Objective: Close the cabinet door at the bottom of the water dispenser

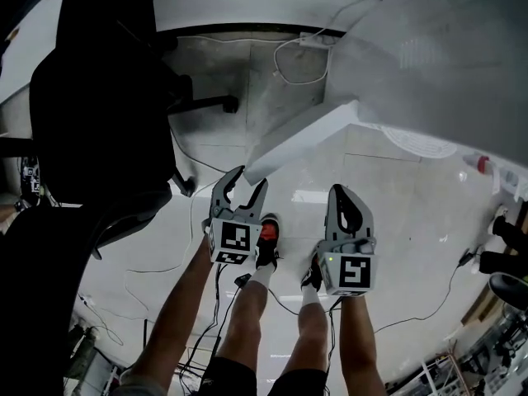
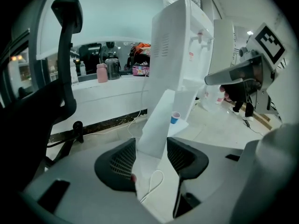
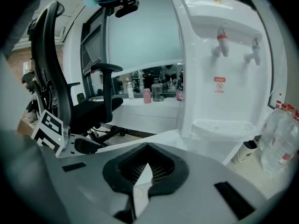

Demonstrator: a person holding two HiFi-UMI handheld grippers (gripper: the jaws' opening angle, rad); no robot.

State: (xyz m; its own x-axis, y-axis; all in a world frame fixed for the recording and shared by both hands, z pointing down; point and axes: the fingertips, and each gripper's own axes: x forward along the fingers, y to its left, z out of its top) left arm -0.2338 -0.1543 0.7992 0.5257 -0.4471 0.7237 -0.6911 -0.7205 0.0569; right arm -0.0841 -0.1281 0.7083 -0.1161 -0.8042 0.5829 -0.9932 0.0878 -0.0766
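The white water dispenser (image 1: 445,64) stands at the upper right of the head view. Its bottom cabinet door (image 1: 305,134) hangs open, swung out toward me over the floor. My left gripper (image 1: 246,181) is open at the door's free corner. In the left gripper view the door panel (image 2: 156,125) stands edge-on between the spread jaws of the left gripper (image 2: 152,146), and the pads do not press on it. A small blue cup (image 2: 175,117) sits in the open cabinet. My right gripper (image 1: 345,192) is shut and empty, just right of the door and pointing at the dispenser (image 3: 219,69).
A black office chair (image 1: 99,114) fills the left side, close to the left gripper. White cables (image 1: 301,56) lie on the floor by the wall. Water bottles (image 3: 280,134) stand right of the dispenser. The person's feet (image 1: 266,233) are below the grippers.
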